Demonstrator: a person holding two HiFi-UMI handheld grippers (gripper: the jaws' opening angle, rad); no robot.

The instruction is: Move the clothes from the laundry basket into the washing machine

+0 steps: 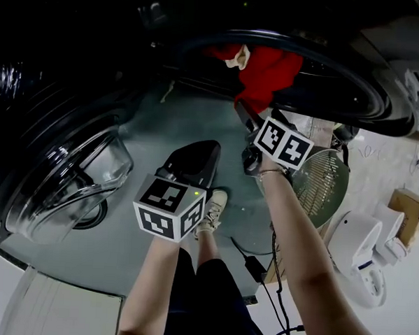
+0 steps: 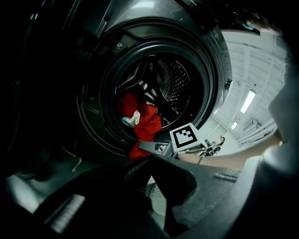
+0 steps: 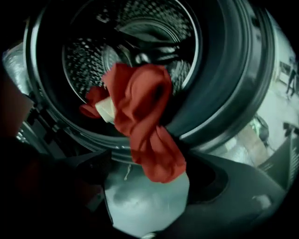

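A red garment [image 1: 267, 72] with a cream patch hangs over the lower rim of the washing machine's round opening [image 1: 340, 86], part inside the drum, part outside. In the right gripper view the garment [image 3: 145, 112] droops down between the jaws of my right gripper [image 3: 149, 177], which stand wide open; its lower end brushes the right jaw. The head view puts that right gripper [image 1: 242, 110] just below the cloth. My left gripper [image 1: 203, 150] hangs lower, over the floor, shut and holding nothing. From the left gripper [image 2: 159, 170] I see the garment [image 2: 145, 123] and the drum beyond.
The machine's glass door [image 1: 68, 184] is swung open at the left. A round fan [image 1: 321, 180] and a white appliance [image 1: 359, 248] stand on the floor at the right, with cables trailing near the person's legs. No laundry basket shows.
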